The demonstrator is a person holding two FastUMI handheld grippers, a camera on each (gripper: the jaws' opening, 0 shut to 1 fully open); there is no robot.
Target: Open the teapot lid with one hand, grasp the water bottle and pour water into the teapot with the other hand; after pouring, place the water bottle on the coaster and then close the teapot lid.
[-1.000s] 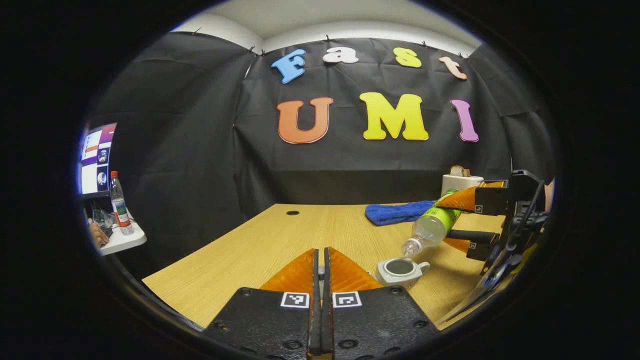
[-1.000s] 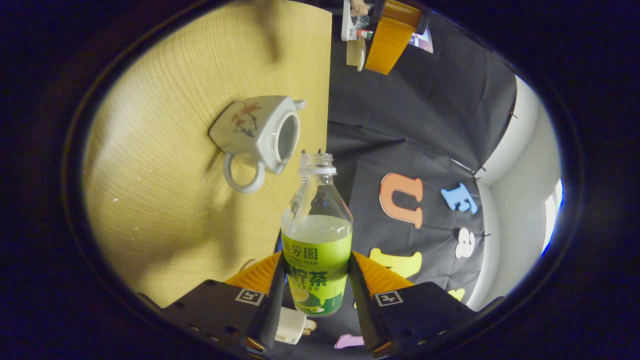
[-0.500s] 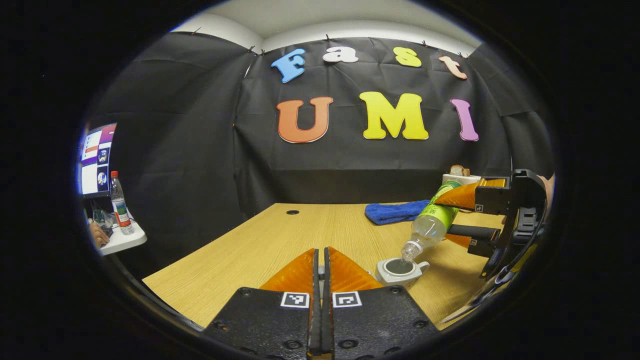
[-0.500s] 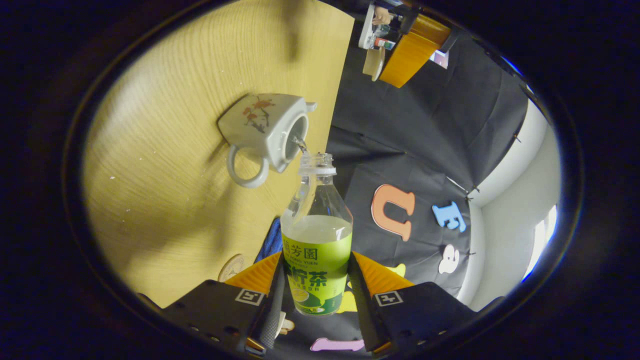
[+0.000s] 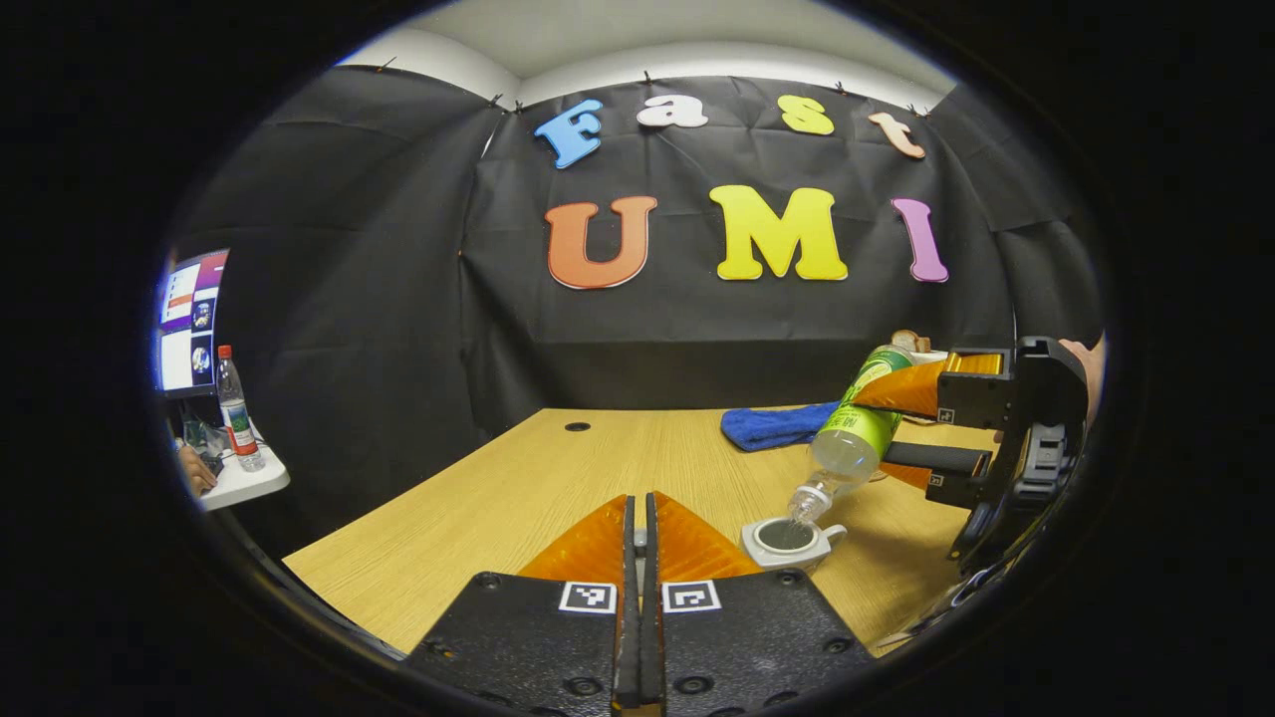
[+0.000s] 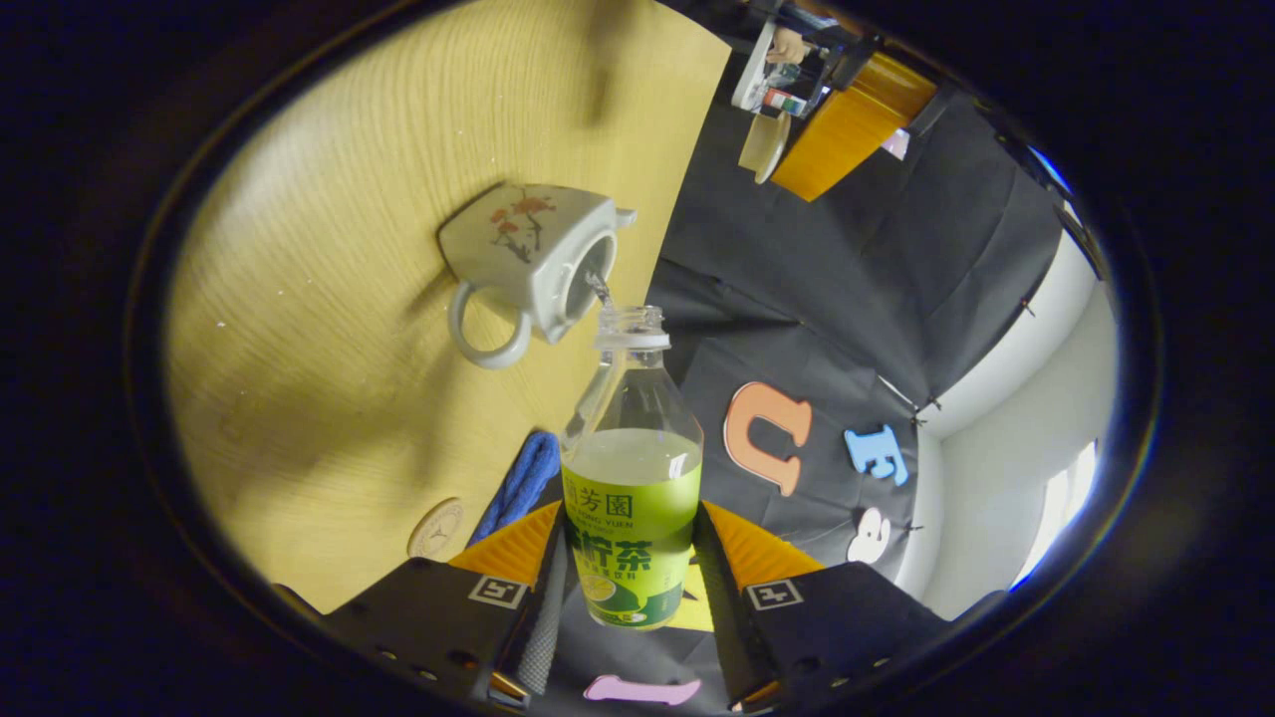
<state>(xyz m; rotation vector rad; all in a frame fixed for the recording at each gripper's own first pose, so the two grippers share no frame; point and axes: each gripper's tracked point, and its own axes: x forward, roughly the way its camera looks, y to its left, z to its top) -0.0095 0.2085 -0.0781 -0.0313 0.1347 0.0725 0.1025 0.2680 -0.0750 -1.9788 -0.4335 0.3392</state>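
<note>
Black cloth is hanging behind a light wooden table (image 5: 558, 478), and at the far side of that table a folded blue towel (image 5: 772, 426) is lying flat. In the left gripper view, the white teapot (image 5: 787, 543) is sitting on the table with its opening uncovered and dark inside. Above it the water bottle (image 5: 847, 438) is tilting steeply, mouth down and just over the opening, with a thin stream of water running into the pot. The right gripper (image 6: 628, 568) is clamping the bottle by its green label, one finger pressing on each side, and a hand (image 5: 1086, 363) is showing behind that gripper in the left gripper view. In the right gripper view, the teapot (image 6: 528, 264) with its painted blossoms and loop handle is lying just beyond the bottle's neck, and the round coaster (image 6: 435, 528) is resting on the table near the towel (image 6: 518, 483). The left gripper (image 5: 640, 538) is hovering low over the table with its fingers together; in the right gripper view it is holding the pale teapot lid (image 6: 764, 144) off to the side, well apart from the pot. At the far left a small white side table (image 5: 244, 478) is carrying a second bottle (image 5: 235, 408), beside a lit monitor (image 5: 189, 319)
</note>
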